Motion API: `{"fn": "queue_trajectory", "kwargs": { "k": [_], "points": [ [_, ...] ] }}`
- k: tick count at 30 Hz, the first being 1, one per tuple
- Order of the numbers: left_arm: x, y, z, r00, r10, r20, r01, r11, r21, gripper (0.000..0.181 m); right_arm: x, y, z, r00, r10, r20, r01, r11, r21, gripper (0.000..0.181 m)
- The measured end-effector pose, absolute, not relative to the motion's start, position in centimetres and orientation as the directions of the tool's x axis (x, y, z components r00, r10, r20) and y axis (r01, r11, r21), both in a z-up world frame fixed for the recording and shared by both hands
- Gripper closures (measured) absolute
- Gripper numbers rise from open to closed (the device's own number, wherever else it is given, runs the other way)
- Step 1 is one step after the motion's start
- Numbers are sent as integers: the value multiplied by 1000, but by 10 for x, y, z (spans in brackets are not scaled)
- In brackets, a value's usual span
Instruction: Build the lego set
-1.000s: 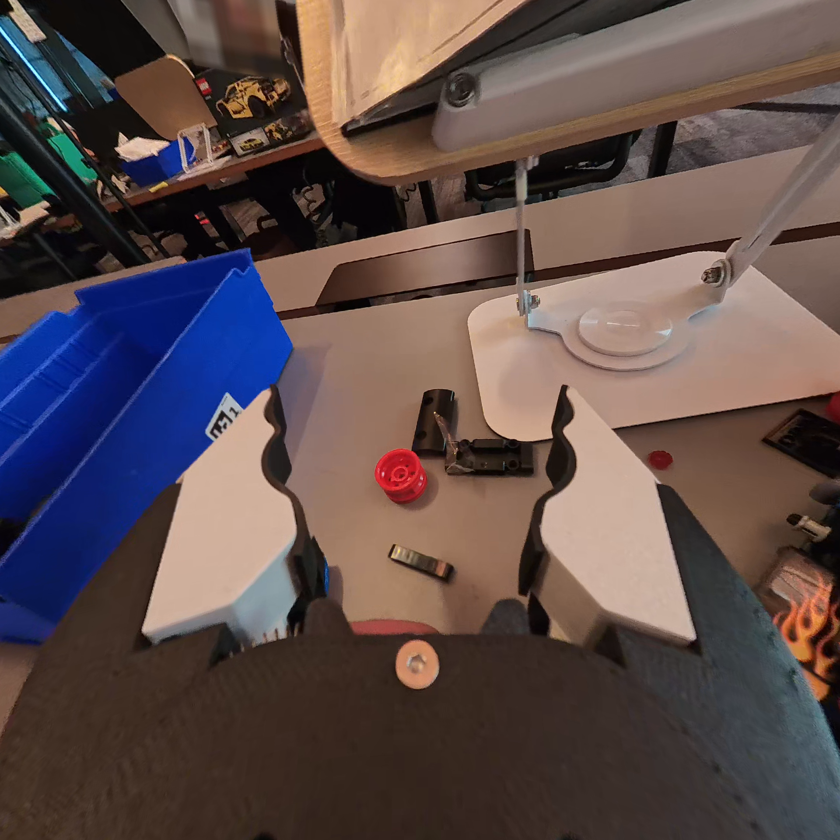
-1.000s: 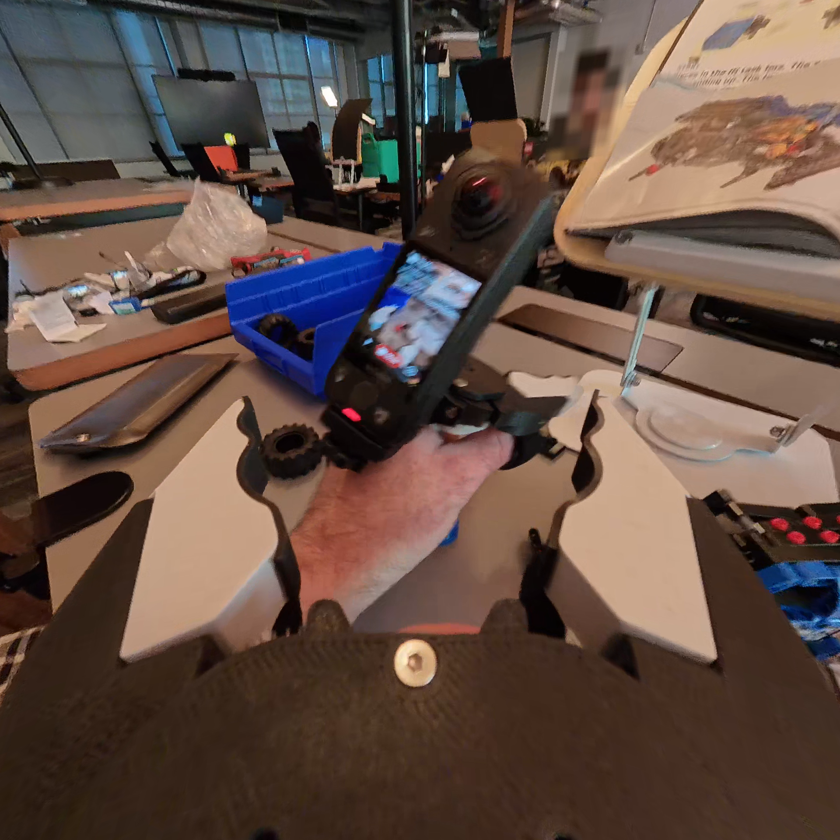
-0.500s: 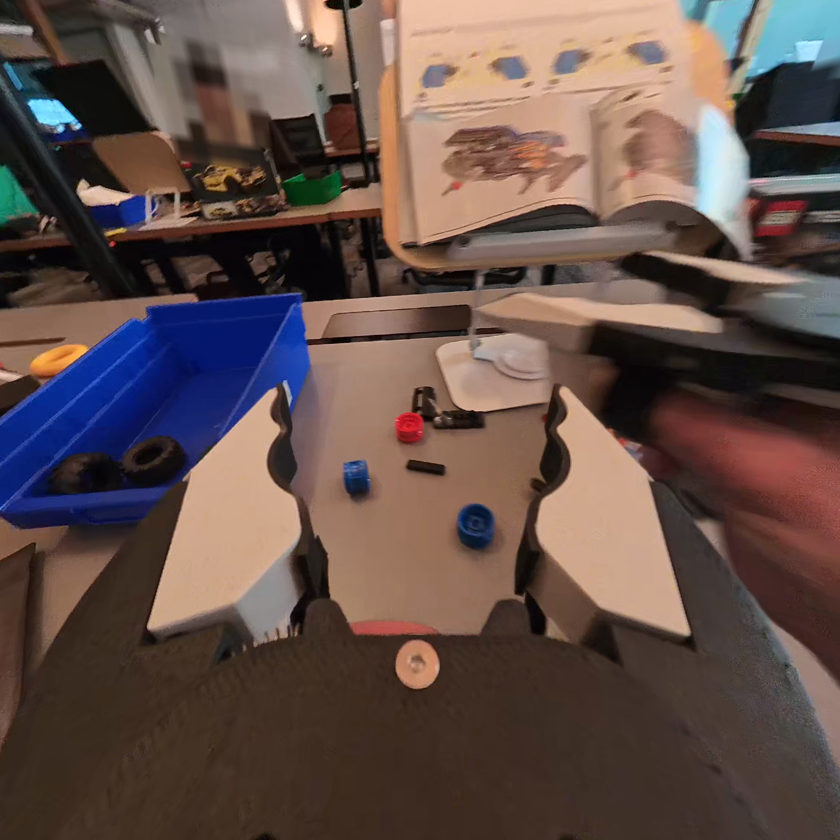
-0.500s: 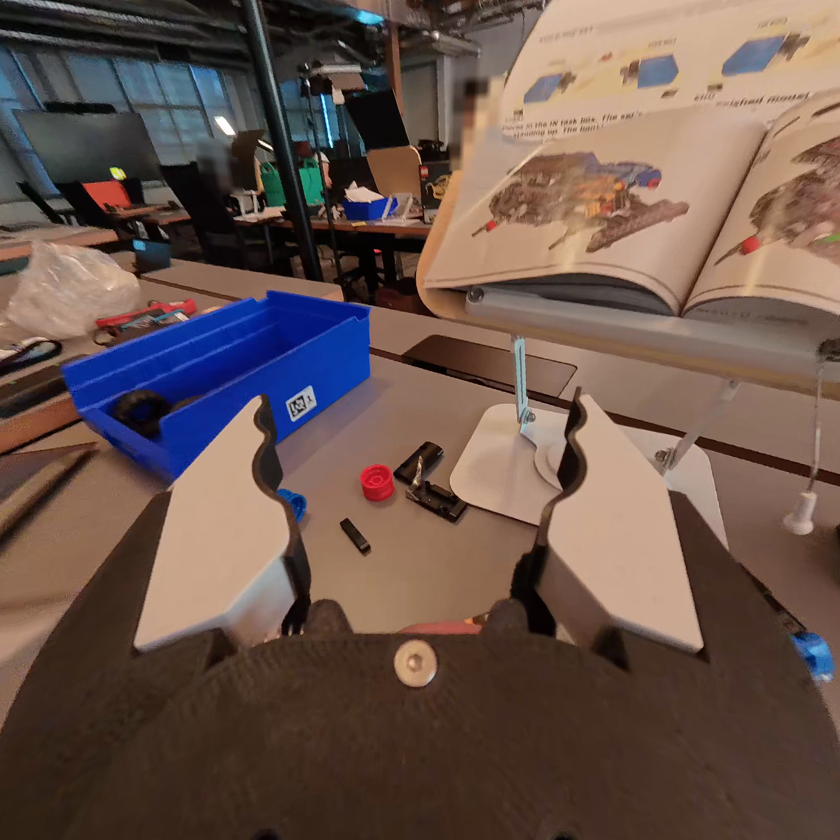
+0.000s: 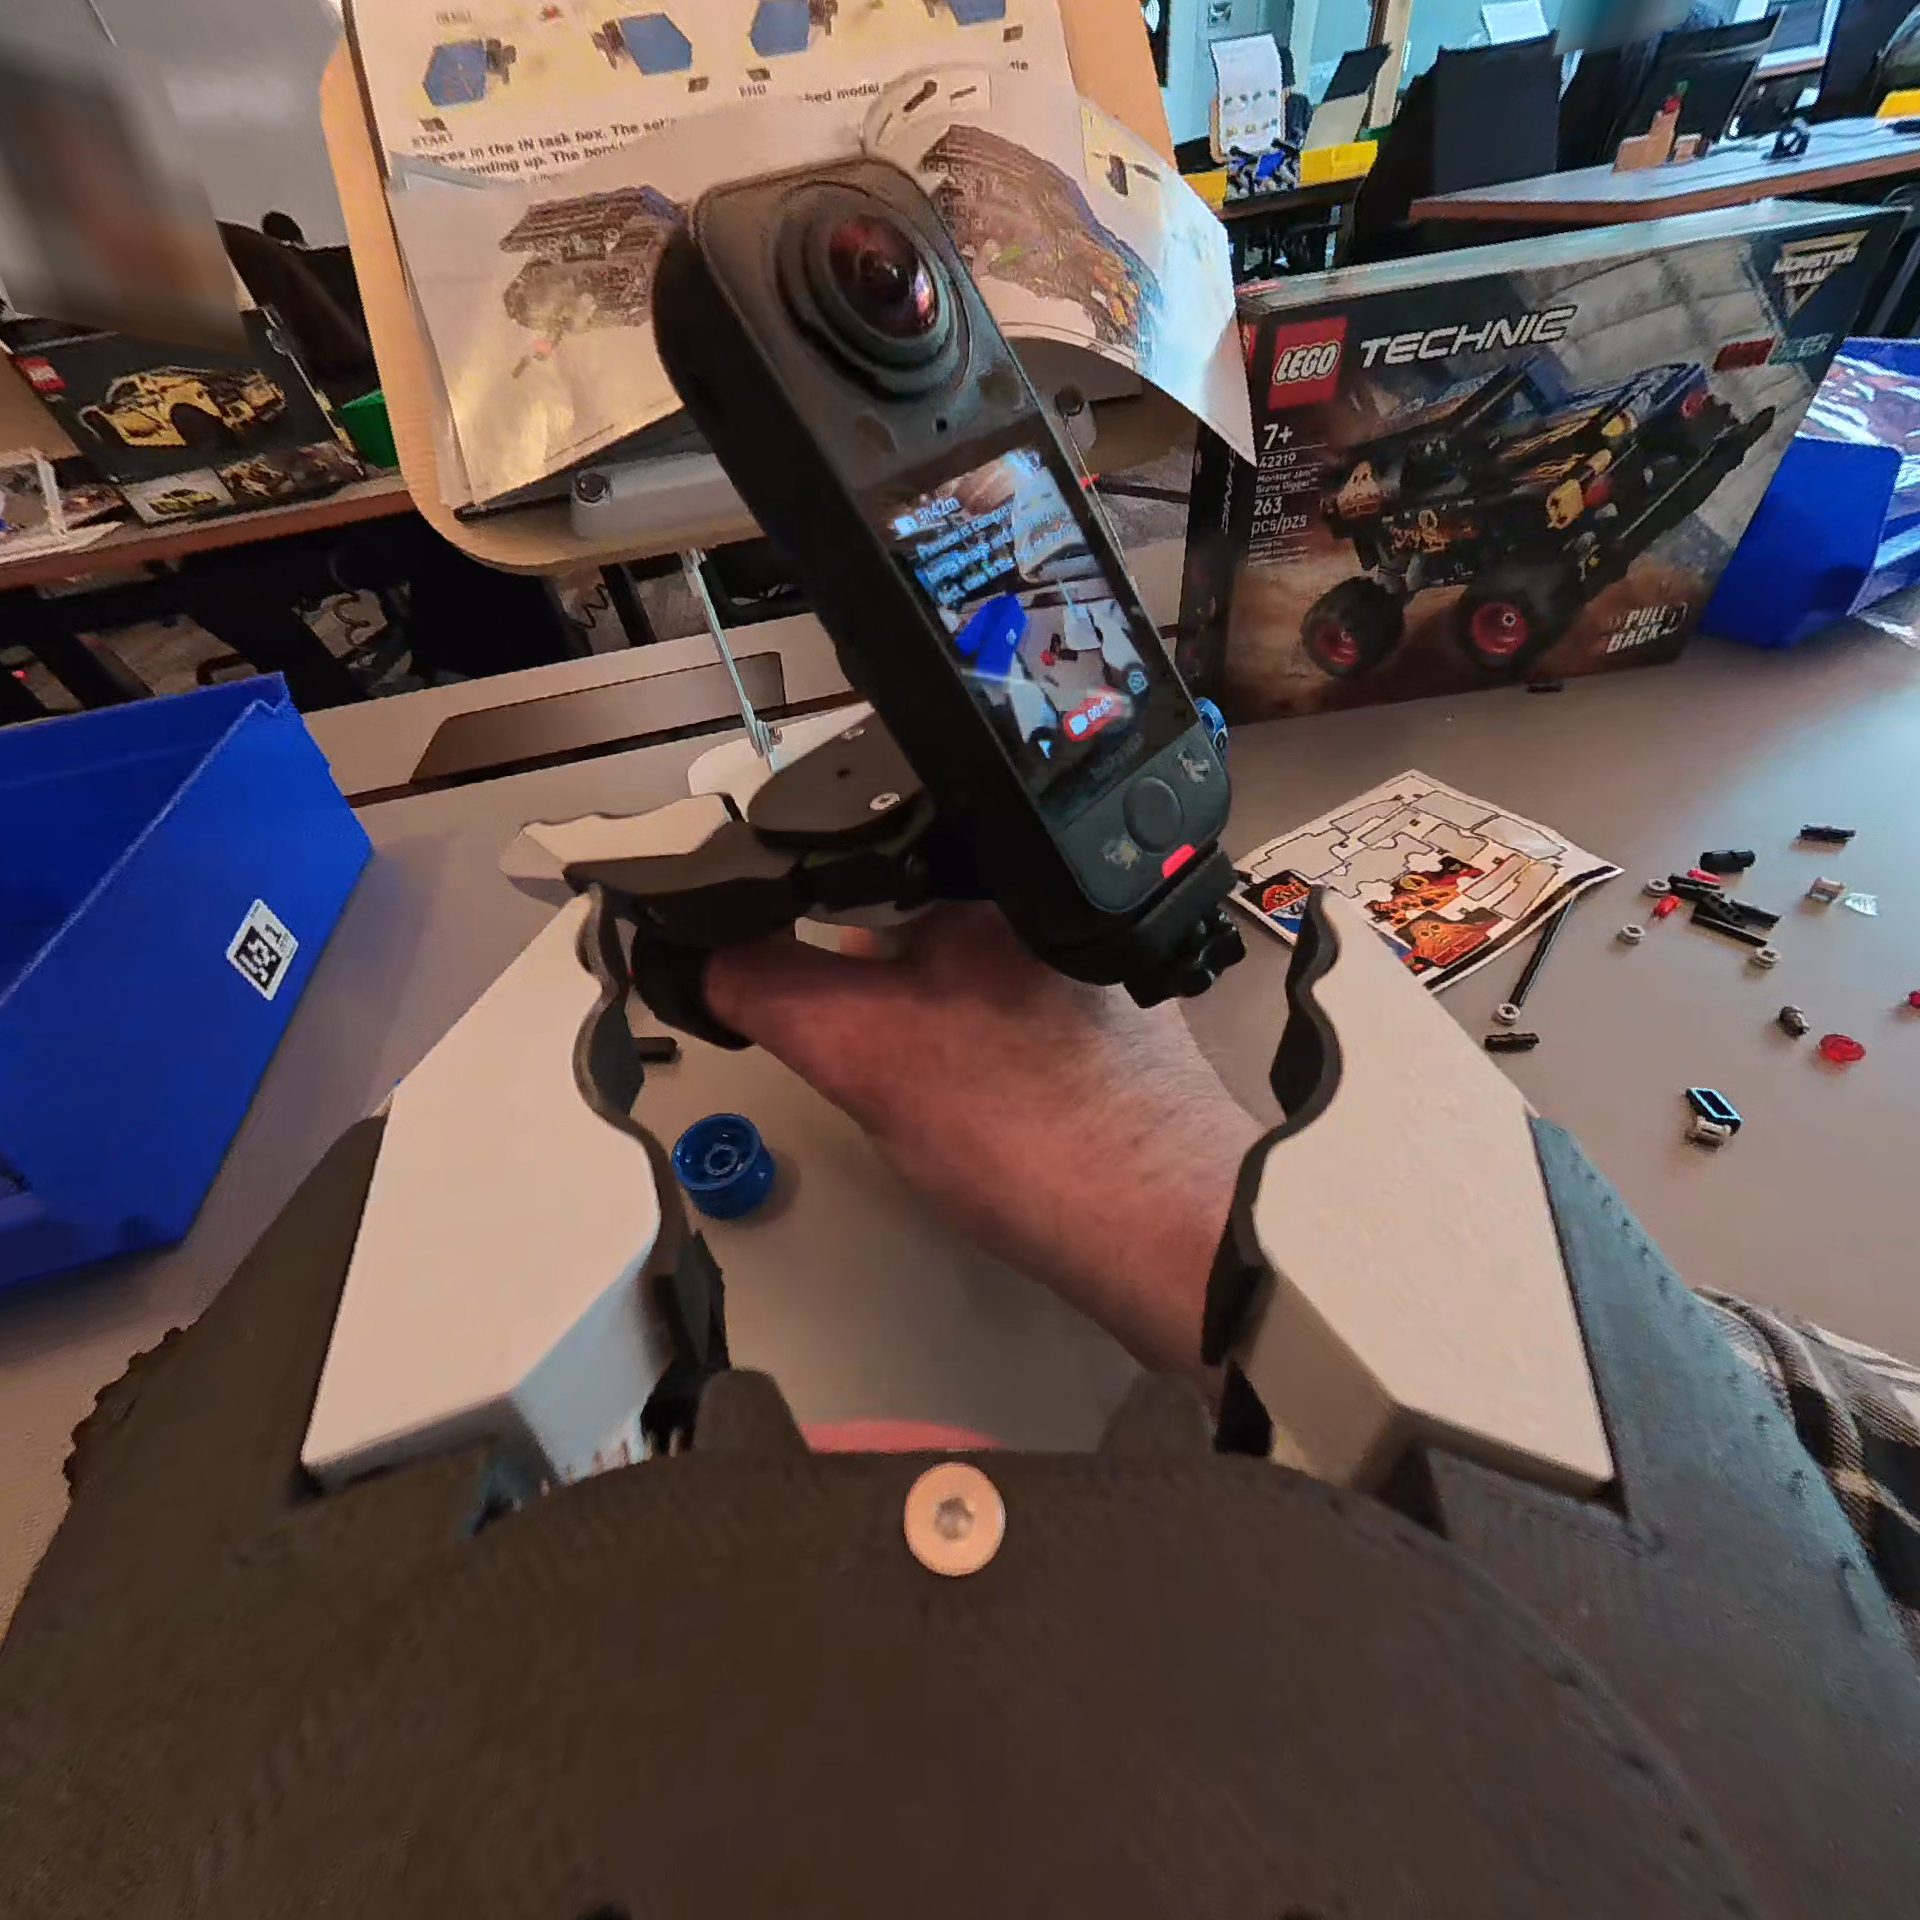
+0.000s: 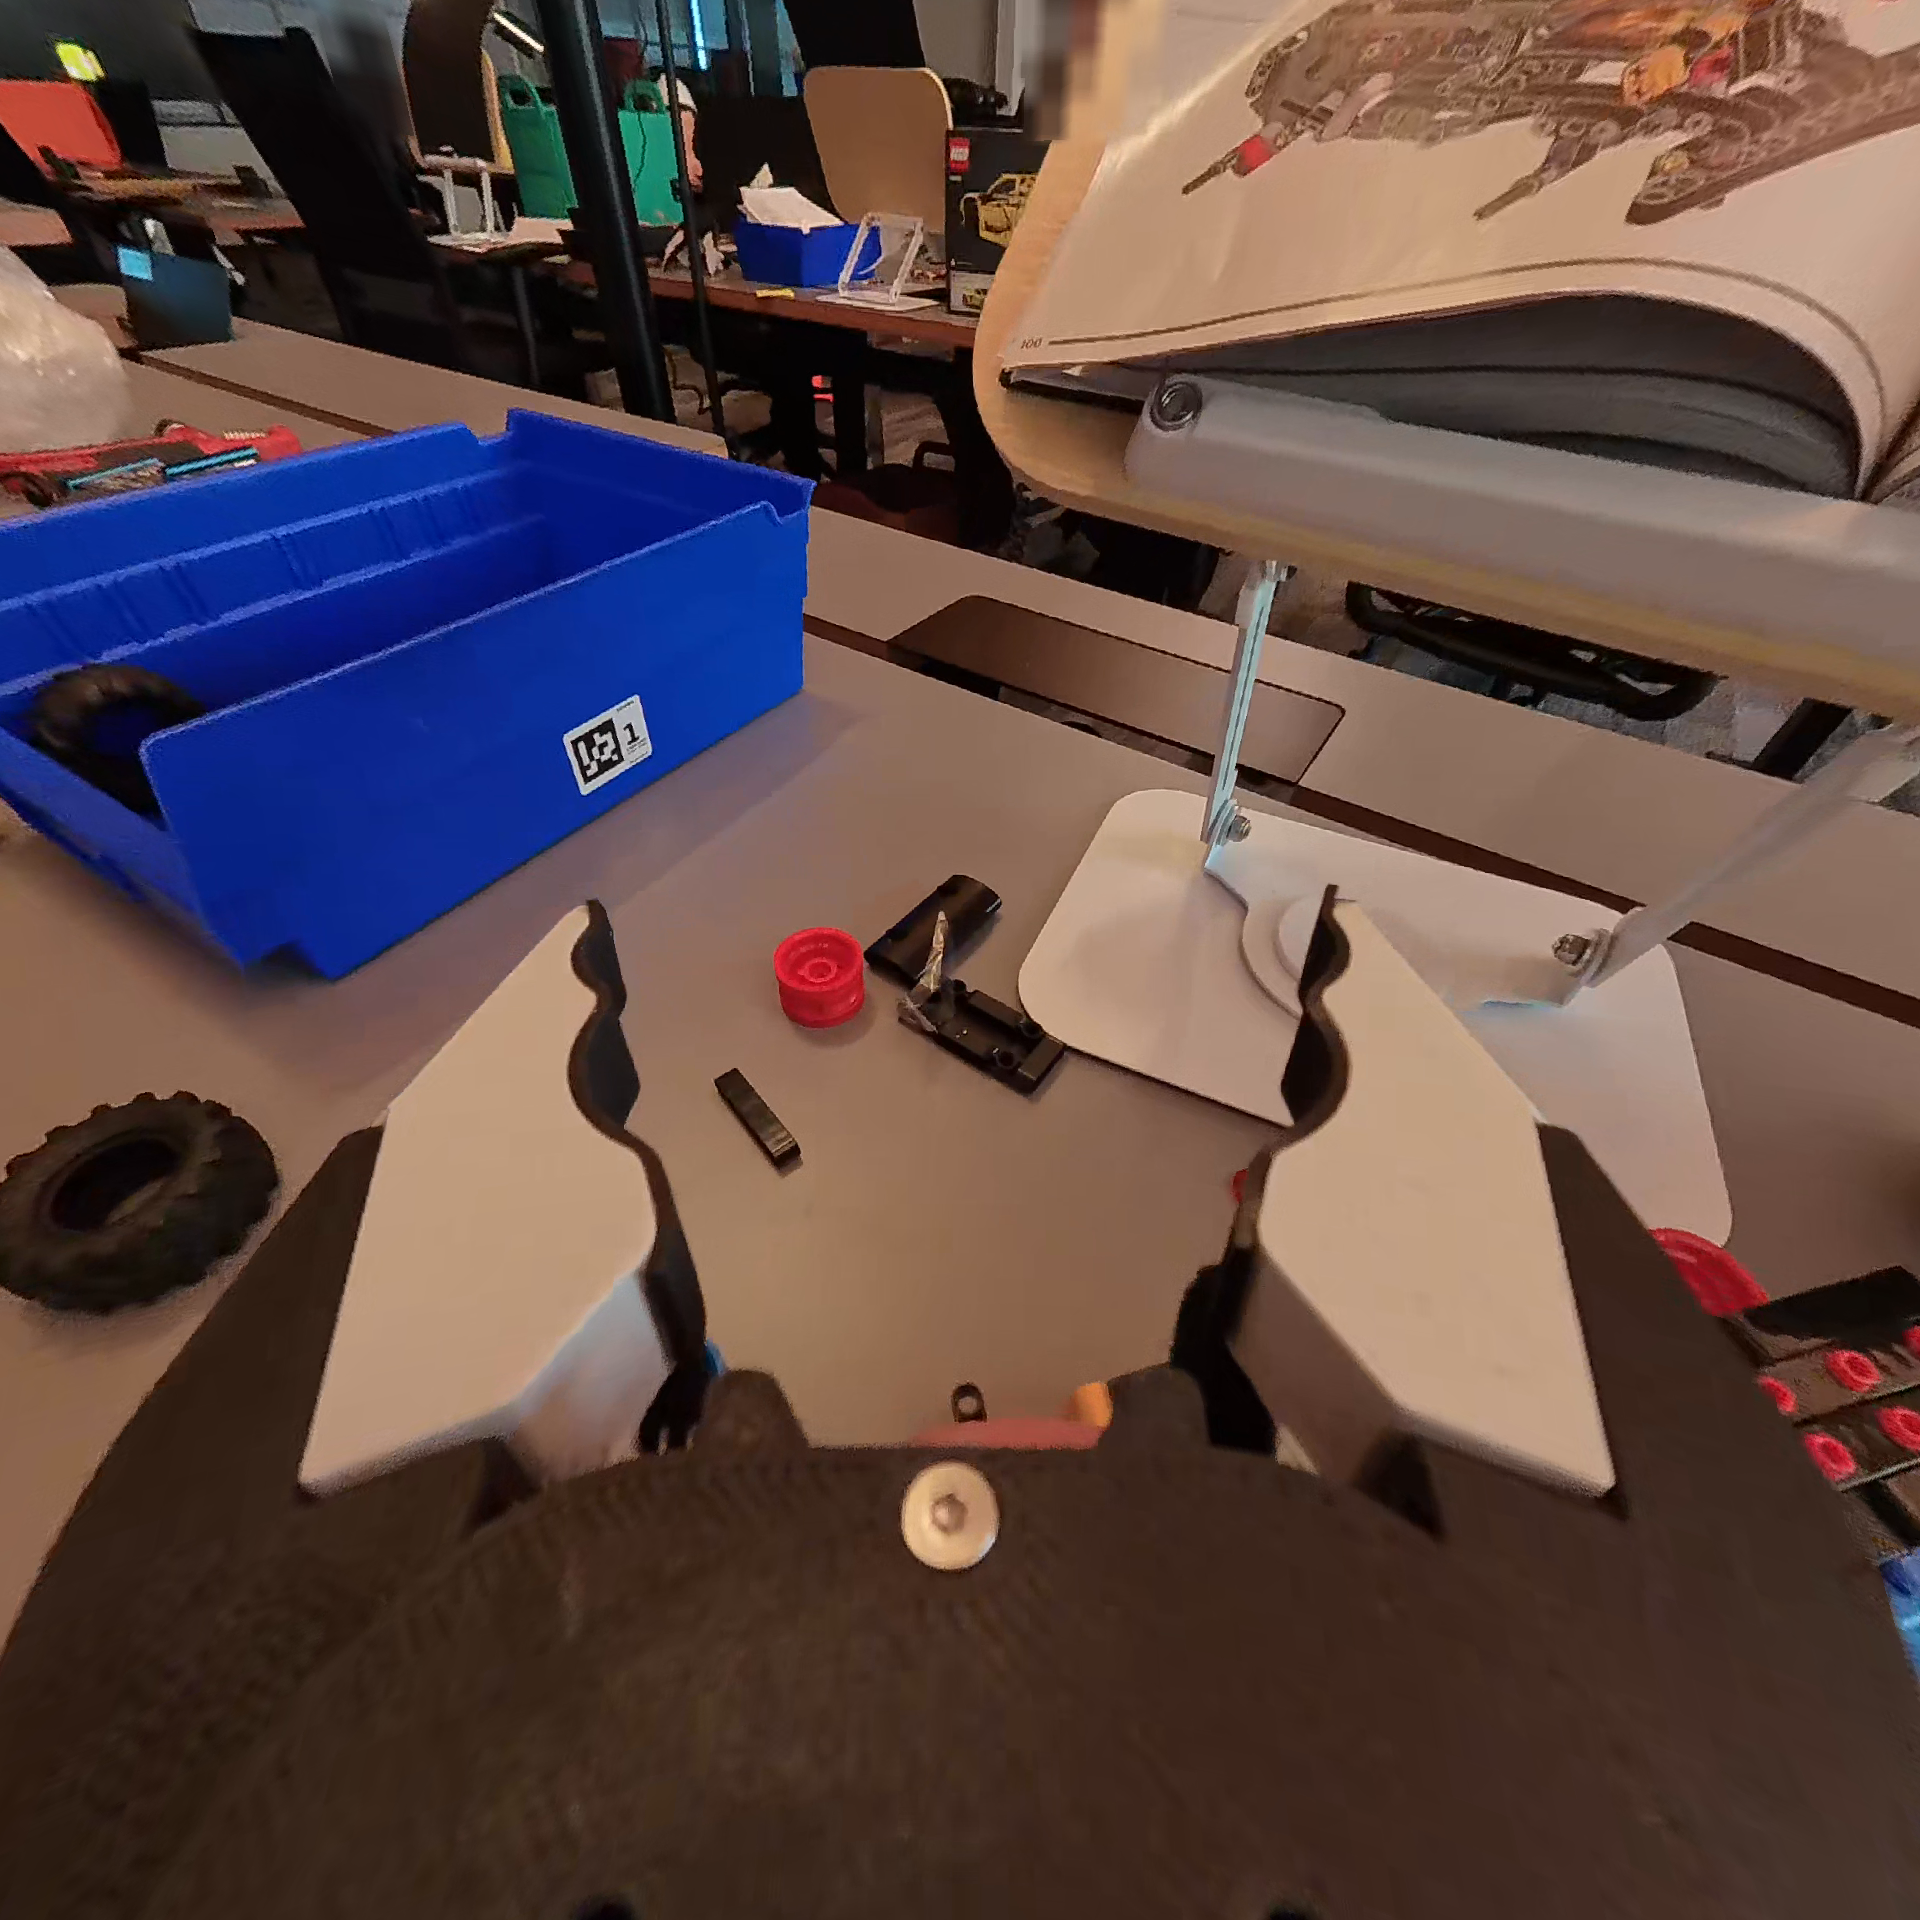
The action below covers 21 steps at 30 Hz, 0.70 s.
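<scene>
Both of your hand-held grippers, left point(image 5: 951, 1013) and right point(image 6: 961, 1023), gape apart, empty. The small red plastic wheel hub point(image 6: 819, 977) lies far-left of the right one on the grey desk point(image 6: 935, 1226); reach carelessly and that round hub may roll away.

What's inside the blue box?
In the blue box, one black tire shows at its left end. The rest looks empty, though the near wall hides part of the floor.

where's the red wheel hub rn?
Right wrist view: the red wheel hub lies on the grey table, ahead of the open right gripper, between the blue bin and the black pieces by the white stand base.
</scene>
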State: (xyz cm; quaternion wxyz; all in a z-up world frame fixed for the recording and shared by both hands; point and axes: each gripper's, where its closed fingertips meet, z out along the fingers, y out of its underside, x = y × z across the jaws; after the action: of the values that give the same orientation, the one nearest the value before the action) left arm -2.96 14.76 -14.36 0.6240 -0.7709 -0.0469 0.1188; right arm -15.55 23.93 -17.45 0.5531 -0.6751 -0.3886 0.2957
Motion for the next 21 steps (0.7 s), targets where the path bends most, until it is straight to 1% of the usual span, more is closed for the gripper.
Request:
{"fn": "queue_trajectory", "kwargs": {
  "k": [7, 10, 12, 13, 14, 17, 21],
  "points": [
    [-29, 149, -143, 977, 197, -78, -37, -203, -979, 58, -152, 240, -170, 513, 858, 38, 191, -70, -979, 54],
    [-37, 141, -125, 976, 207, -63, -35, -137, -990, 63, -146, 241, -161, 498, 867, 16, 169, -79, -982, 59],
    [-42, 137, -114, 980, 191, -53, -31, -113, -993, 55, -140, 242, -152, 495, 869, 9, 147, -73, -986, 62],
    [-44, 135, -108, 982, 181, -50, -33, -94, -995, 54, -137, 242, -149, 486, 874, 17, 147, -63, -987, 65],
    [-46, 132, -101, 983, 176, -53, -41, -71, -997, 63, -135, 240, -147, 473, 881, 25, 150, -52, -987, 68],
    [-50, 120, -79, 988, 146, -56, -56, -4, -998, 74, -122, 242, -141, 459, 888, 41, 148, -31, -988, 74],
    [-70, 116, -68, 984, 160, -84, -91, 34, -995, 108, -100, 243, -132, 416, 909, 31, 125, -23, -992, 90]
  ]
}}
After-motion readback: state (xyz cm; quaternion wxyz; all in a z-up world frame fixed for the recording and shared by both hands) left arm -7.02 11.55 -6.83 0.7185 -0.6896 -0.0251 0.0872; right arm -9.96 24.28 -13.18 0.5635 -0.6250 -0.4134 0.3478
